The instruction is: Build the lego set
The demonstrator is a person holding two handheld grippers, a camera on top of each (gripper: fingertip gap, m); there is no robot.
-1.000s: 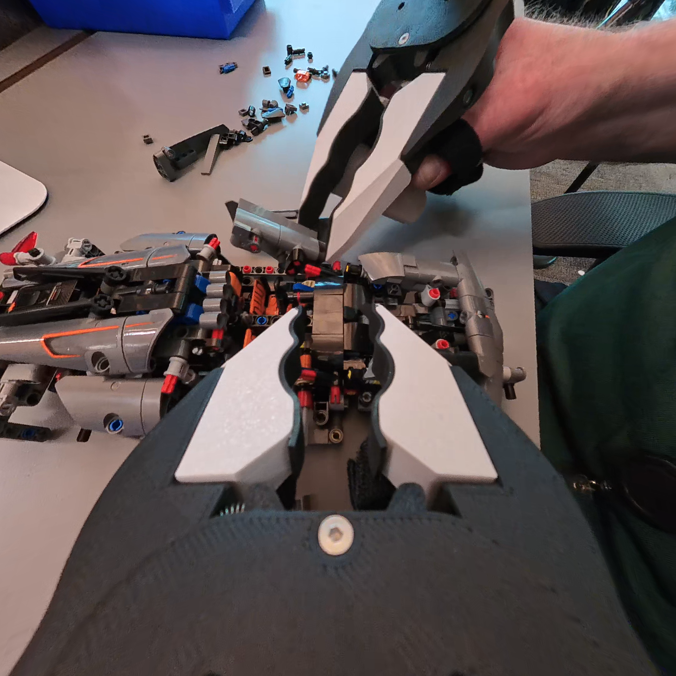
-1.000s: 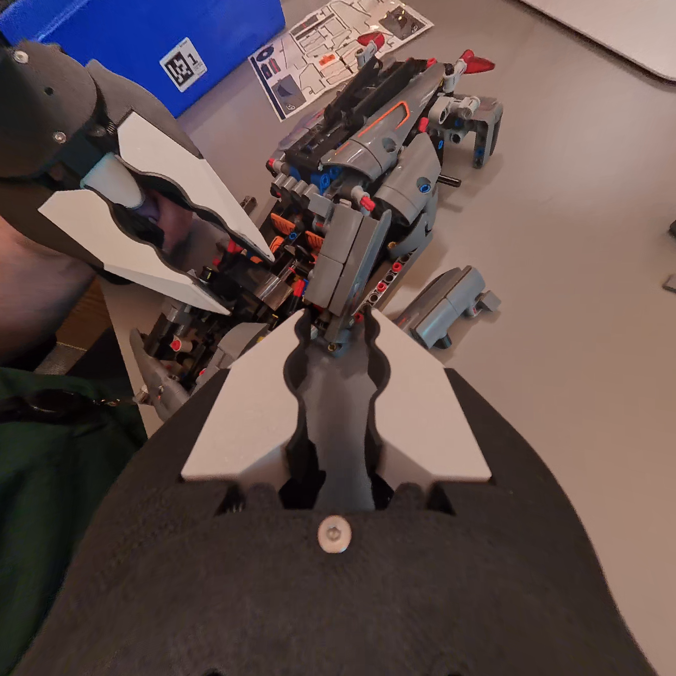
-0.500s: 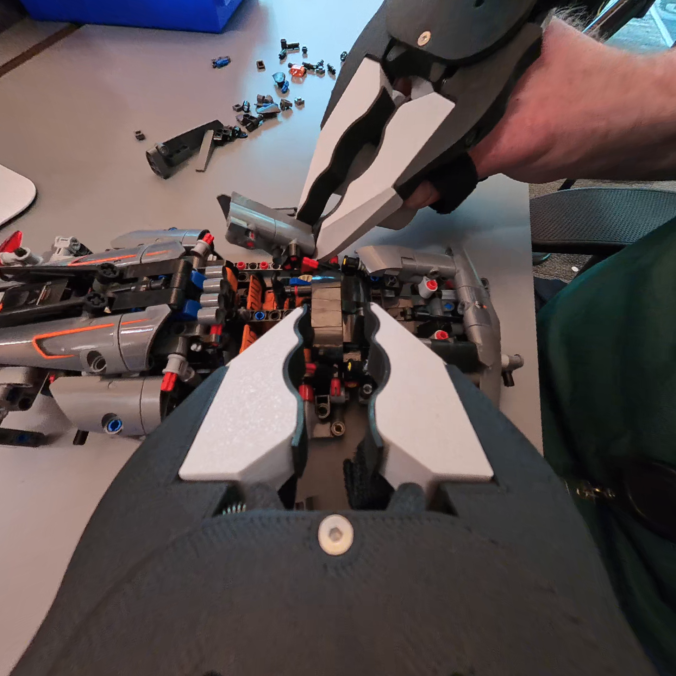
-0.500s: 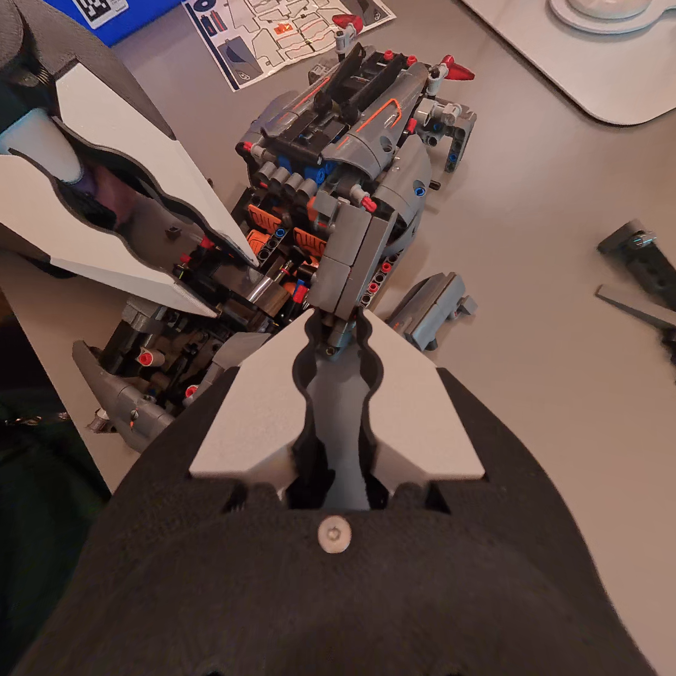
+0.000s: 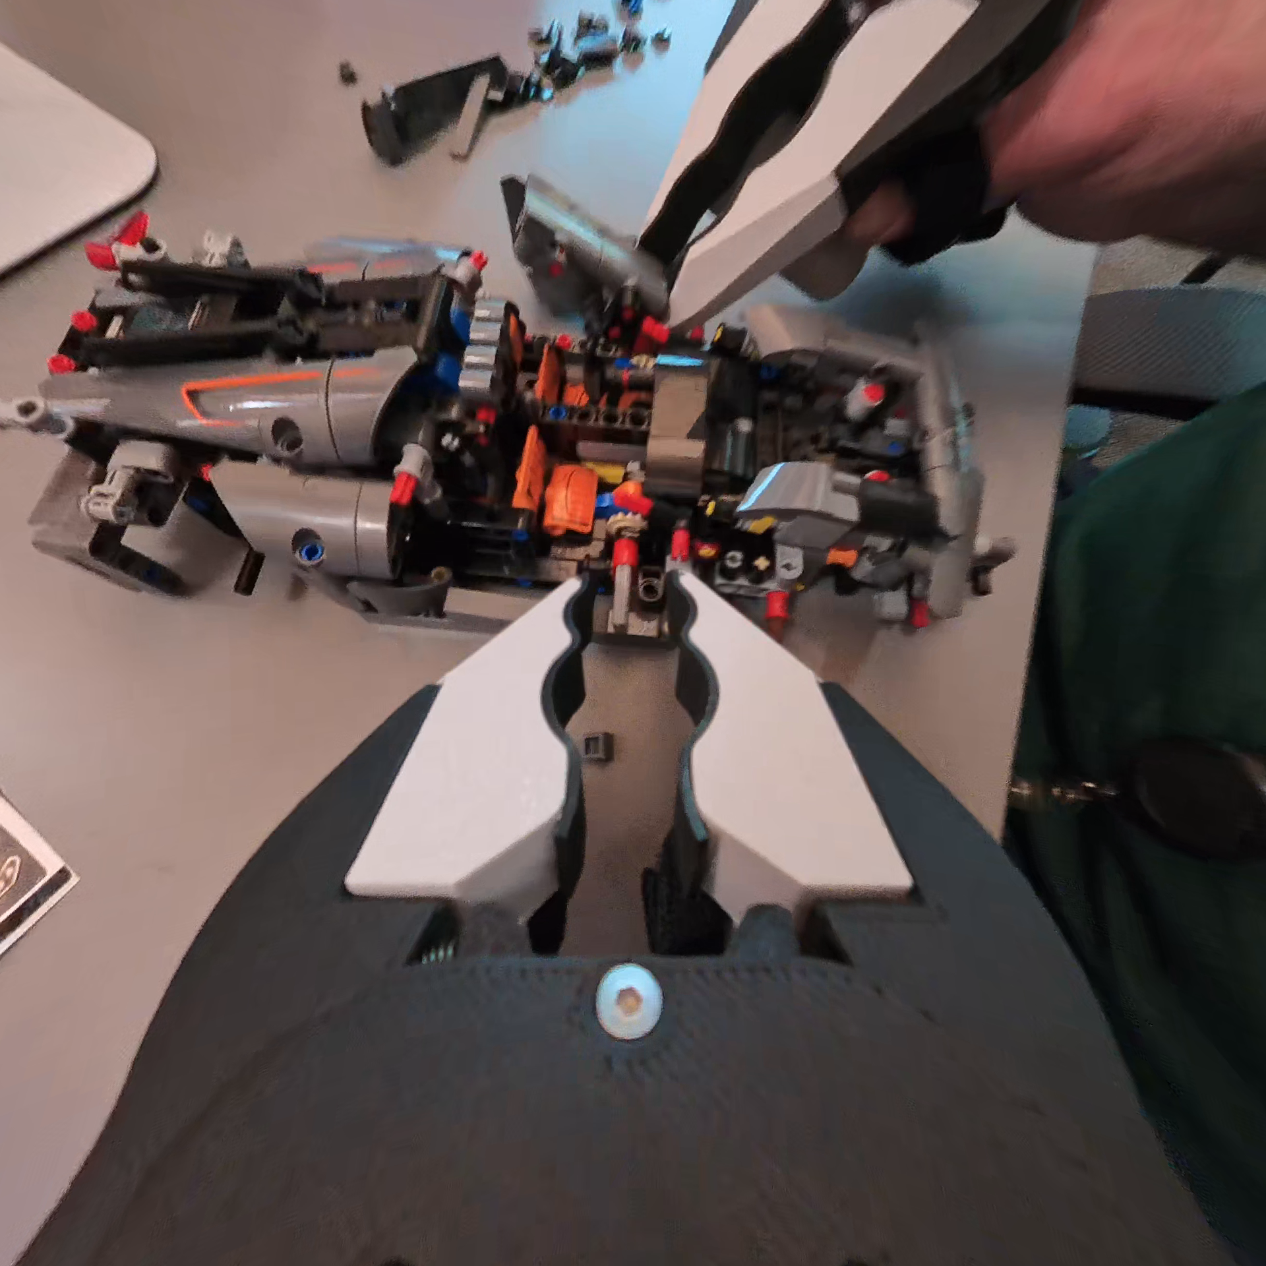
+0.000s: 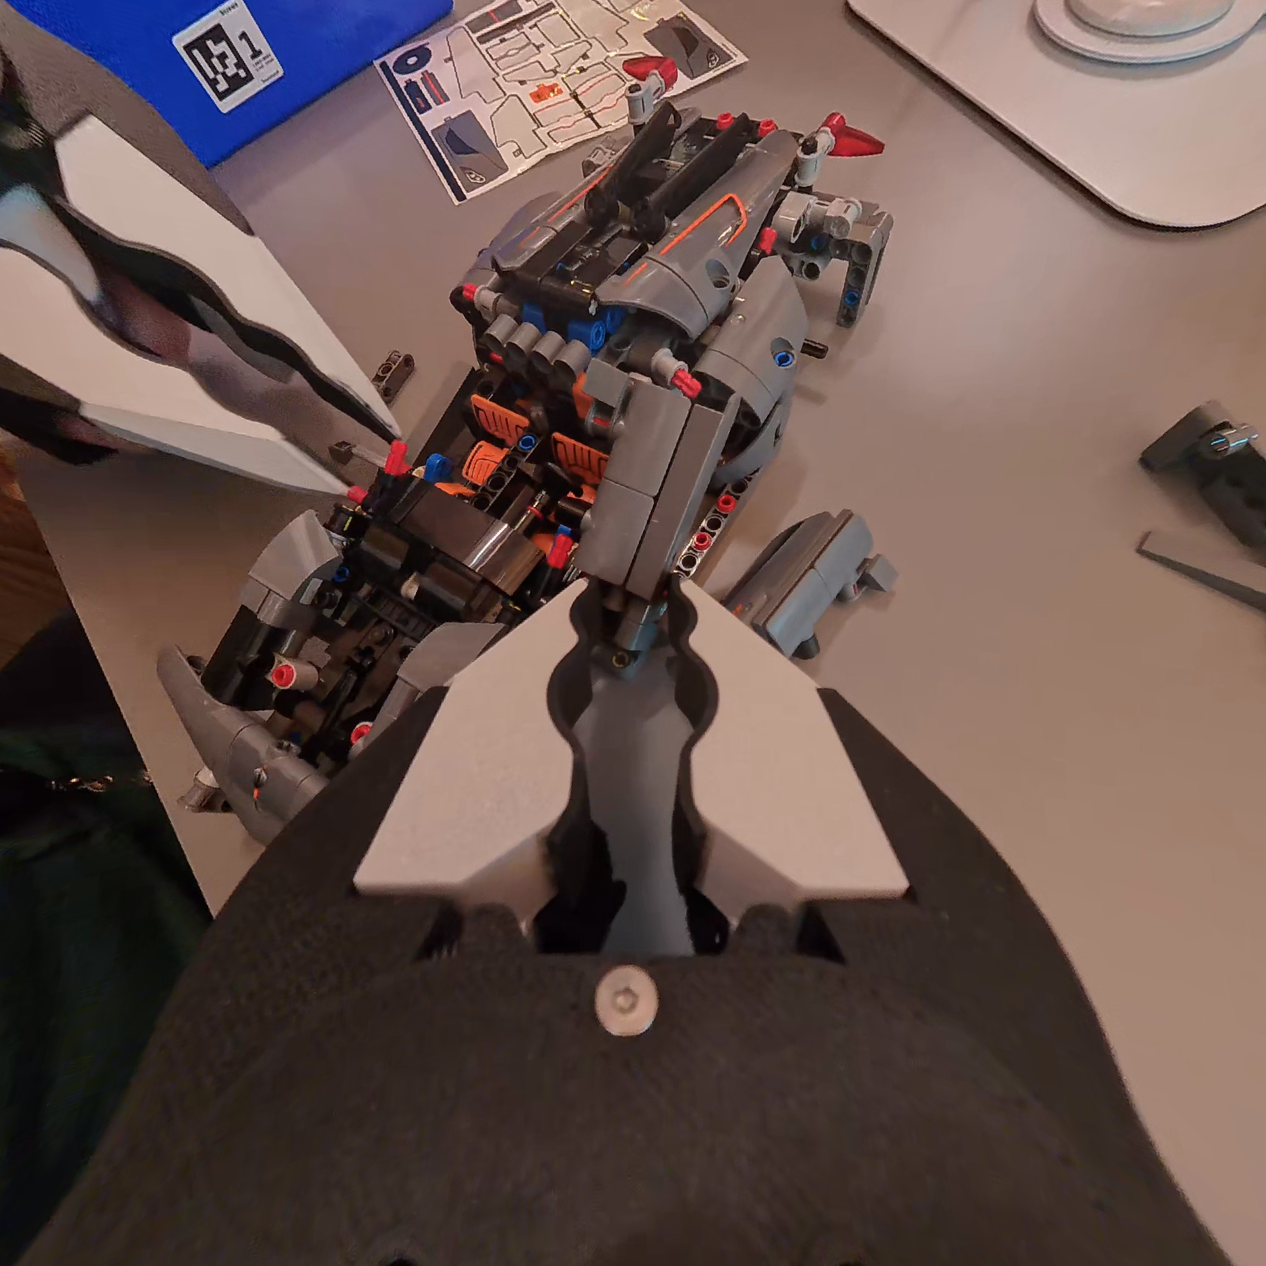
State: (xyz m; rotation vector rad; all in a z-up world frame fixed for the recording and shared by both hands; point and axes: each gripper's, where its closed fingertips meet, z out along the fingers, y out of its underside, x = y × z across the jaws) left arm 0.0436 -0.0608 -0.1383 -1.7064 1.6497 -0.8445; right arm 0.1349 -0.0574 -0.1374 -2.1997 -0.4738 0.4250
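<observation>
Step in hand: fitting grey door panel (image 6: 644, 500) onto car model (image 6: 616, 383) on table (image 6: 993, 685). Right gripper (image 6: 627, 603) pinching panel's lower end at fingertips. Left gripper (image 5: 630, 589) spread, empty, car's side edge between its tips. Next, likely: brace car, press panel home.

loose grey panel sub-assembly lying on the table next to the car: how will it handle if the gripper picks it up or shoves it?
The grey panel sub-assembly looks rigid, being several plastic pieces locked together, and probably light for its size. Its smooth, curved shells may slip between flat fingers. It lies flat on the table, so a push should slide it, not roll it; small protruding end pieces could pop off.
</observation>
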